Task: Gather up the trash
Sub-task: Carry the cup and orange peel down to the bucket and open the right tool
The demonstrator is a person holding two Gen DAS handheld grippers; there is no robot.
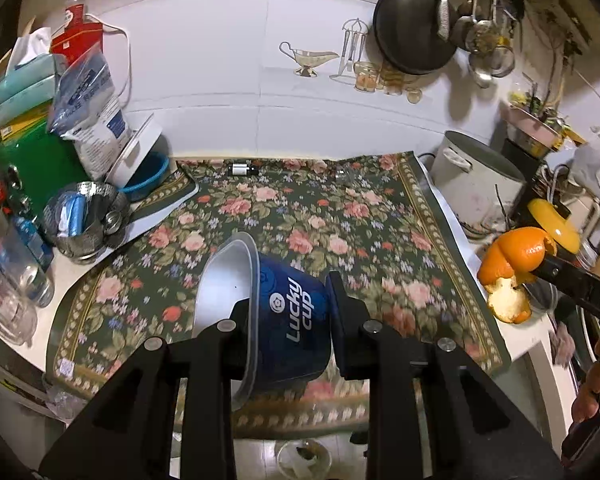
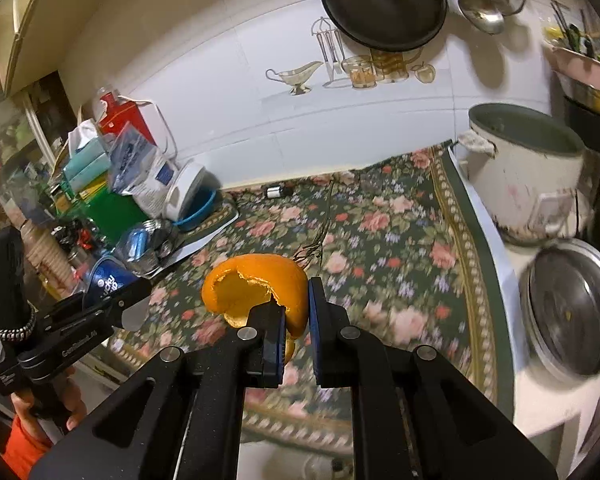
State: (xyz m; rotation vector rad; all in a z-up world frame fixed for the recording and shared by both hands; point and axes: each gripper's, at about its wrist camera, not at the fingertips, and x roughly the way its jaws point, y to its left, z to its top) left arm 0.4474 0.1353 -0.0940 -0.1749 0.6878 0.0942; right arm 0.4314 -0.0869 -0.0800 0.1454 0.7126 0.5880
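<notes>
Your left gripper is clamped on the blue Lucky Cup paper cup, which lies tilted between its fingers with the open mouth turned left, above the floral mat. Off to its right, your right gripper pinches a curled orange peel over that mat.

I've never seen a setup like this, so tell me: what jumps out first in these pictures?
Two black grippers each carry a piece of rubbish above a flowered cloth on a kitchen counter. The left gripper clamps a blue paper cup, tipped on its side; the right gripper pinches a bright orange peel. A big white pot stands to the right by the tiled wall.
</notes>
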